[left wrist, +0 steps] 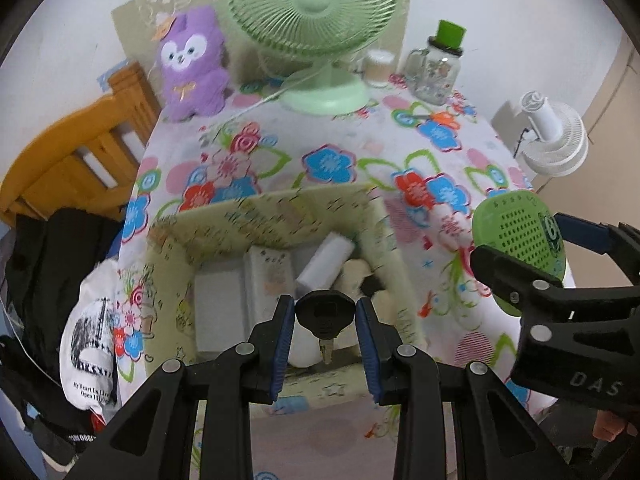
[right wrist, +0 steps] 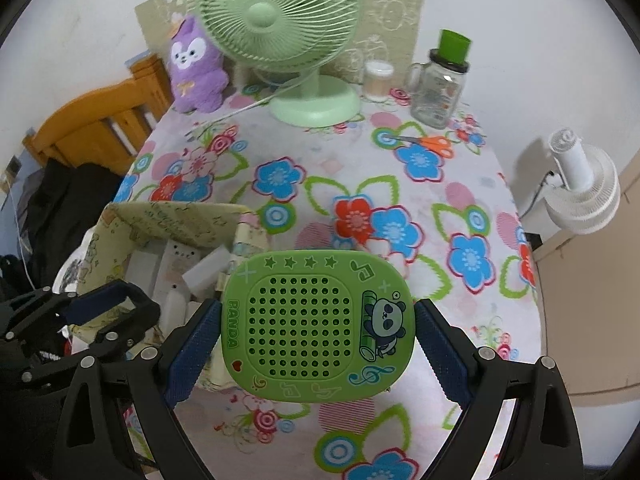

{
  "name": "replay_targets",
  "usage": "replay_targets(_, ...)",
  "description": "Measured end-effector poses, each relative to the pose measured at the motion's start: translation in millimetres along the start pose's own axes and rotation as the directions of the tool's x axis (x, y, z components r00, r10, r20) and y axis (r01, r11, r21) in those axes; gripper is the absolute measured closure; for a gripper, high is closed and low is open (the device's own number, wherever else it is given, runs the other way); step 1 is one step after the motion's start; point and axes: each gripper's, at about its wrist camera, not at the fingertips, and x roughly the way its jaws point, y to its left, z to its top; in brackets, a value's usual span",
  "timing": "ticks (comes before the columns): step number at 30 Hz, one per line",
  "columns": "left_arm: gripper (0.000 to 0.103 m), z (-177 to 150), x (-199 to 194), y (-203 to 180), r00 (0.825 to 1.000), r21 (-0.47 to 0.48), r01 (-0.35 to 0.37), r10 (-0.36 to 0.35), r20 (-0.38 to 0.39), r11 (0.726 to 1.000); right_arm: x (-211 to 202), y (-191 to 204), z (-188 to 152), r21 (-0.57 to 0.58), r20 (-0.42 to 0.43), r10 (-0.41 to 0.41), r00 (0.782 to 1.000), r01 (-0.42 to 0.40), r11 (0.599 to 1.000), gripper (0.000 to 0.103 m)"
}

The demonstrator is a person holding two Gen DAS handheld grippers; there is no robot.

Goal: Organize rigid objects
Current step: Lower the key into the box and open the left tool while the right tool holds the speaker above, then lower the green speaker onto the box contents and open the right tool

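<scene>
Left tool [left wrist: 325, 314] clamped on black-headed metal key [left wrist: 326, 316], blade pointing down, held above open cream patterned cardboard box [left wrist: 224, 216] at near left of table [left wrist: 340, 148]. Box holds white blocks [left wrist: 326, 266] and other pale items, blurred. Right tool [right wrist: 316, 324] clamped on green perforated plastic panda case [right wrist: 316, 320], held just right of box, above floral tablecloth. Far side: green desk fan [right wrist: 280, 16], purple plush toy [right wrist: 196, 66], glass jar with green lid [right wrist: 438, 84], orange-handled scissors [right wrist: 430, 143].
</scene>
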Motion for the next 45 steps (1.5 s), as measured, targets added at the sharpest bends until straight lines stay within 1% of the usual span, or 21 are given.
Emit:
replay_targets(5,0.071,-6,14,16,0.999,-0.014,-0.018,0.018,-0.043,1.000,14,19,1,-0.018,-0.023,0.036,0.999,-0.036,0.999,0.008)
replay_targets(11,0.071,-12,30,28,0.996,-0.020,0.002,-0.004,-0.093,1.000,27,38,2,-0.044,-0.052,0.061,0.997,-0.063,0.997,0.008)
replay_targets(12,0.067,-12,30,28,0.996,-0.018,0.006,-0.008,-0.094,1.000,28,40,3,-0.049,-0.055,0.063,0.997,-0.065,0.997,0.008)
replay_targets(16,0.060,-12,30,33,0.996,-0.017,0.005,-0.006,-0.089,1.000,31,48,5,-0.061,-0.061,0.070,0.996,-0.073,0.995,0.008)
replay_targets(17,0.053,-12,29,35,0.996,-0.020,0.005,-0.007,-0.091,1.000,32,51,6,-0.065,-0.062,0.071,0.996,-0.075,0.995,0.008)
replay_targets(18,0.042,-12,29,36,0.996,-0.020,0.003,-0.005,-0.092,1.000,32,53,7,-0.070,-0.062,0.073,0.995,-0.077,0.995,0.008)
replay_targets(19,0.037,-11,29,38,0.996,-0.016,-0.002,0.001,-0.091,1.000,33,56,9,-0.076,-0.062,0.076,0.995,-0.080,0.994,0.008)
replay_targets(21,0.023,-10,28,39,0.996,0.002,-0.032,0.032,-0.087,1.000,34,61,11,-0.089,-0.061,0.076,0.995,-0.081,0.993,0.008)
replay_targets(23,0.014,-9,29,41,0.994,0.027,-0.053,0.056,-0.090,0.998,35,65,12,-0.103,-0.062,0.071,0.996,-0.077,0.992,0.008)
replay_targets(26,0.013,-8,32,41,0.992,0.080,-0.082,0.088,-0.085,0.993,38,71,13,-0.109,-0.071,0.075,0.995,-0.083,0.991,0.008)
replay_targets(28,0.013,-8,33,42,0.992,0.095,-0.084,0.093,-0.090,0.992,41,75,13,-0.114,-0.077,0.078,0.994,-0.086,0.990,0.008)
replay_targets(33,0.008,-8,37,48,0.990,0.100,-0.077,0.088,-0.107,0.992,48,86,14,-0.129,-0.091,0.089,0.992,-0.101,0.987,0.008)
replay_targets(35,0.008,-9,38,50,0.990,0.105,-0.075,0.087,-0.111,0.992,51,91,15,-0.136,-0.096,0.089,0.991,-0.102,0.985,0.008)
replay_targets(38,0.008,-9,40,56,0.989,0.089,-0.071,0.081,-0.122,0.994,55,96,16,-0.142,-0.105,0.093,0.990,-0.107,0.984,0.008)
replay_targets(45,0.007,-8,41,61,0.991,0.082,-0.038,0.048,-0.127,0.996,62,106,19,-0.157,-0.114,0.084,0.990,-0.101,0.982,0.008)
